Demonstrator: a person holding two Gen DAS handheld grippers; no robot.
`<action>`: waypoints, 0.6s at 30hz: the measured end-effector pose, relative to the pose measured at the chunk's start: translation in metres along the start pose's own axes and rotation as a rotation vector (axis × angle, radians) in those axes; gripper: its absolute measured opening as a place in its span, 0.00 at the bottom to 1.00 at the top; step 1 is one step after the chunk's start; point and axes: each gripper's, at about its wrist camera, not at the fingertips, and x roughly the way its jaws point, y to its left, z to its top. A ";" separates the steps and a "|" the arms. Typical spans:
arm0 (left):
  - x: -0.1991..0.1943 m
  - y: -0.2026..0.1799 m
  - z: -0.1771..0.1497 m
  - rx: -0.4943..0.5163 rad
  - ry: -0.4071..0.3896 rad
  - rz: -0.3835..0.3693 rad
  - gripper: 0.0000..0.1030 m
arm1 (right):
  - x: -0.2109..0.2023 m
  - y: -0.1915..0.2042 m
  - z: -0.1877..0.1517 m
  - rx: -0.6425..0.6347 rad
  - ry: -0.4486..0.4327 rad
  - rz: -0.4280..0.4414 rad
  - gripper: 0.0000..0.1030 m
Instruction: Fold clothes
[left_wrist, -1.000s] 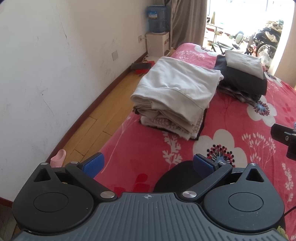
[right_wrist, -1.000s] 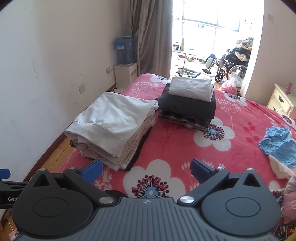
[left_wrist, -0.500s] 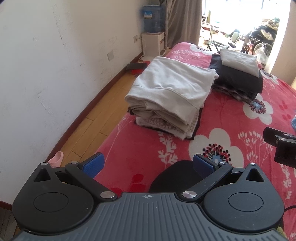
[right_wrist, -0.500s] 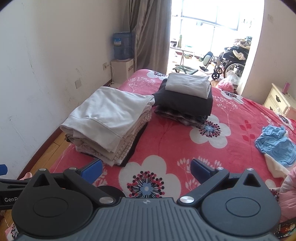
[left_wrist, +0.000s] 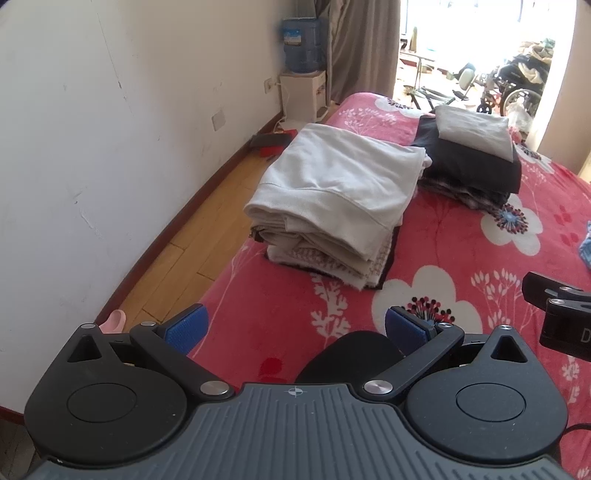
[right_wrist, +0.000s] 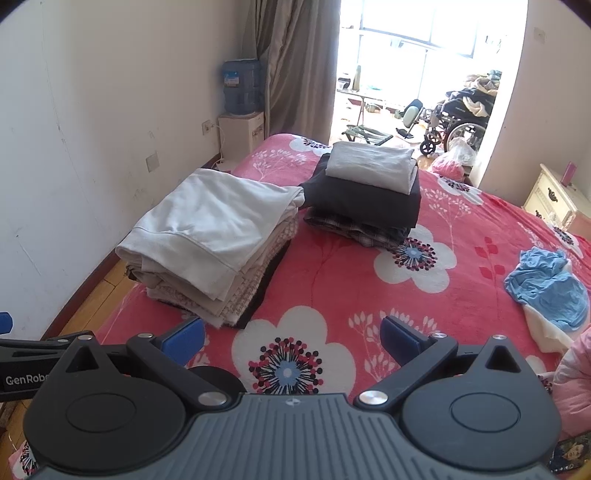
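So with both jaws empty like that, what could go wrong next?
The light stack sits near the bed's edge by the wall; a nudge might tip it to the floor. Its top garment touches the dark stack, so tugging one could disturb the other. The crumpled blue garment lies far right, a long reach.

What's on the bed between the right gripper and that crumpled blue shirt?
Nothing but bare red flowered blanket. In the right wrist view, the open right gripper hovers empty, and the crumpled blue shirt lies farther right.
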 end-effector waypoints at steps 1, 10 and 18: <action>0.000 0.000 0.001 0.004 -0.005 -0.001 1.00 | -0.001 -0.001 0.001 0.003 -0.007 -0.002 1.00; 0.001 -0.006 0.019 0.060 -0.038 0.060 1.00 | 0.015 -0.012 0.005 0.061 -0.002 0.036 1.00; 0.003 -0.020 0.027 0.005 -0.029 0.074 1.00 | 0.026 -0.030 0.006 0.045 0.036 0.053 1.00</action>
